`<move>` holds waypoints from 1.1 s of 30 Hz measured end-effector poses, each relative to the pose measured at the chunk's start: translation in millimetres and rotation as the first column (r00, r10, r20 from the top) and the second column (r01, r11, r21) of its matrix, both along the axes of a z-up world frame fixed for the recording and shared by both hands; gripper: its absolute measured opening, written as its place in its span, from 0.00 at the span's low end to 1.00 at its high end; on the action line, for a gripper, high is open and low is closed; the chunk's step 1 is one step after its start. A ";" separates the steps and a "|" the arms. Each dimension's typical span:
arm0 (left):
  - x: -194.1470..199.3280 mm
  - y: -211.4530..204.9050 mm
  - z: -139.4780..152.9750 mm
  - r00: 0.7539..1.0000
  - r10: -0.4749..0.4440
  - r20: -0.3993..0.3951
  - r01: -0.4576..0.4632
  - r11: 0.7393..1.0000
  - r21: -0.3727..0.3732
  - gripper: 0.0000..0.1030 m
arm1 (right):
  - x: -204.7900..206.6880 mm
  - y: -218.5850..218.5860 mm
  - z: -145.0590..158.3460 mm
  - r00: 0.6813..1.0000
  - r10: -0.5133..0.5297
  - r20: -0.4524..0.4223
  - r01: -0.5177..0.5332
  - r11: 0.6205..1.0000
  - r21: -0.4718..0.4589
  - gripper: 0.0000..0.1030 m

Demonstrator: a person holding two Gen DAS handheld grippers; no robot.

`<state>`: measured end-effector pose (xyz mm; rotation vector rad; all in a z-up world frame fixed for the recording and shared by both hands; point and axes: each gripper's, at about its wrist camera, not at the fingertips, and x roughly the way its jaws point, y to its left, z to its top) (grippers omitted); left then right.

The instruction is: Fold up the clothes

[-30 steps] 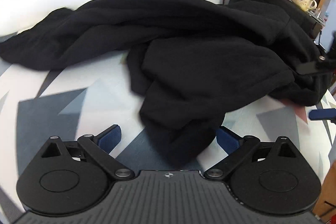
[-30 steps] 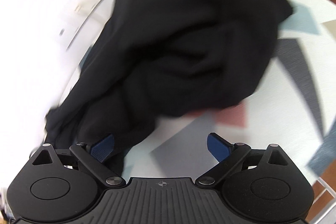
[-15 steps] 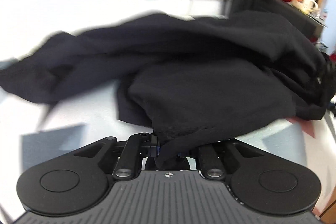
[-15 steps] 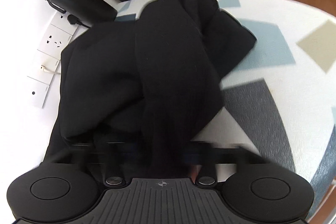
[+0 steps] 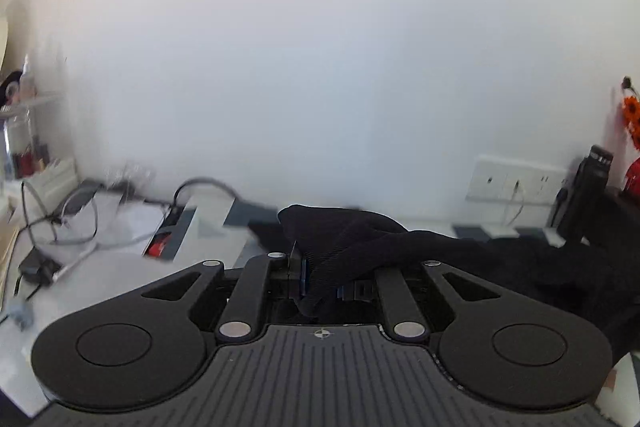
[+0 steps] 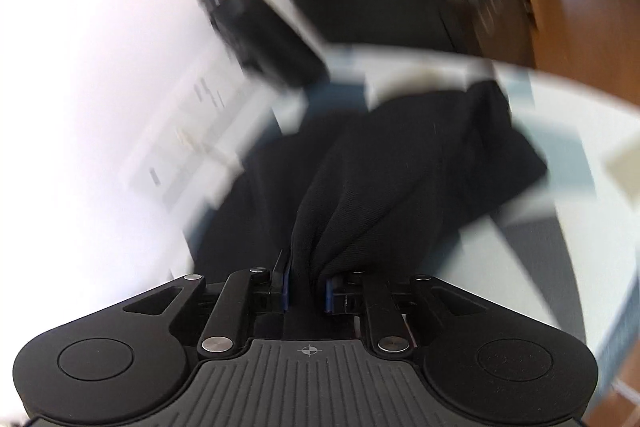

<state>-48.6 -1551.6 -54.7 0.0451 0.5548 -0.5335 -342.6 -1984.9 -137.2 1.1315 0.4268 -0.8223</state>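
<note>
so both grippers have hold of the same black garment (image 5: 520,259). left gripper (image 5: 320,281): jaws nearly together, clamped on a bunched fold of the cloth w/ blue pads just showing either side of it. from there the garment trails off to the right of the left view, sagging down toward the table (image 5: 120,267), which has a white top w/ grey and blue shapes. behind it, a plain white wall w/ a socket strip (image 5: 516,183) and a black bottle (image 5: 584,191) standing at far right, orange flowers (image 5: 632,119) above that. at left of the table: tangled cables (image 5: 60,223), blurred.

right gripper (image 6: 306,289): pads pressing a thick gather of the same garment (image 6: 400,179), jaws easing open a touch but the cloth is plainly pinched between them. fabric runs up and away from the gripper, spreads wide, and its far end lies on the table (image 6: 580,115) near the rim. bottle (image 6: 260,39) shows beyond it, heavily blurred, next to a dark box (image 6: 380,3). red and yellow blobs at the top edge, too smeared to tell what they are. wood floor (image 6: 580,7) at upper right.
</note>
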 end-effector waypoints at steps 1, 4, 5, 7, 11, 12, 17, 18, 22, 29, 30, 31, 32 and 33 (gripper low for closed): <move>0.8 1.8 -15.0 0.998 0.016 -0.063 -0.015 1.000 0.025 0.12 | 2.0 6.4 -9.6 1.000 0.011 -0.027 -0.010 0.999 0.034 0.13; -2.2 13.1 -48.3 0.984 0.064 -0.167 -0.053 0.996 0.070 0.12 | 0.1 25.5 -29.6 0.997 0.025 -0.067 -0.018 0.996 0.092 0.10; -3.3 18.5 -55.6 0.978 0.081 -0.193 -0.068 0.995 0.070 0.12 | -2.5 34.3 -33.9 0.997 0.022 -0.072 -0.015 0.996 0.088 0.09; -1.8 22.6 -61.8 0.968 0.101 -0.229 -0.090 0.994 0.058 0.13 | -9.6 40.9 -33.2 0.997 0.008 -0.078 -0.003 0.997 0.074 0.09; 6.3 20.1 -75.8 0.949 0.130 -0.288 -0.107 0.990 0.095 0.30 | -21.3 48.0 -25.4 0.996 0.008 -0.086 -0.005 1.000 0.030 0.09; 6.6 16.1 -77.5 0.947 0.129 -0.296 -0.103 0.990 0.100 0.37 | -22.3 49.3 -27.9 0.995 0.014 -0.099 -0.012 1.000 0.024 0.09; -11.0 -8.5 -63.6 0.989 0.084 -0.124 -0.063 0.984 0.167 0.90 | -29.9 59.4 -33.9 0.994 0.022 -0.107 -0.012 0.996 0.086 0.16; -16.0 -12.6 -59.8 0.995 0.064 -0.078 -0.050 0.982 0.180 0.95 | -32.6 65.3 -31.9 0.992 0.034 -0.120 -0.025 0.997 0.073 0.21; -34.5 -30.9 -41.3 0.998 -0.047 0.053 0.035 0.978 0.206 0.98 | -29.1 88.3 -7.4 0.989 0.070 -0.129 -0.077 0.996 -0.045 0.36; -31.6 -79.5 -47.6 0.978 -0.207 -0.011 0.205 0.959 0.198 0.99 | -6.1 115.6 23.8 0.974 0.167 -0.151 -0.202 0.942 -0.268 0.44; -29.6 -87.7 -53.9 0.972 -0.234 -0.032 0.236 0.952 0.196 0.99 | -4.5 116.4 24.8 0.972 0.169 -0.160 -0.209 0.937 -0.280 0.44; -28.0 -96.1 -60.9 0.966 -0.254 -0.049 0.259 0.944 0.203 0.99 | -3.4 116.2 26.6 0.972 0.166 -0.165 -0.208 0.935 -0.287 0.44; -26.8 -103.9 -68.2 0.963 -0.264 -0.061 0.271 0.939 0.210 0.99 | -2.3 116.2 29.8 0.973 0.155 -0.172 -0.202 0.932 -0.301 0.44; -25.5 -110.5 -75.8 0.961 -0.267 -0.071 0.276 0.938 0.209 0.99 | -1.3 116.4 33.2 0.973 0.144 -0.180 -0.196 0.928 -0.316 0.46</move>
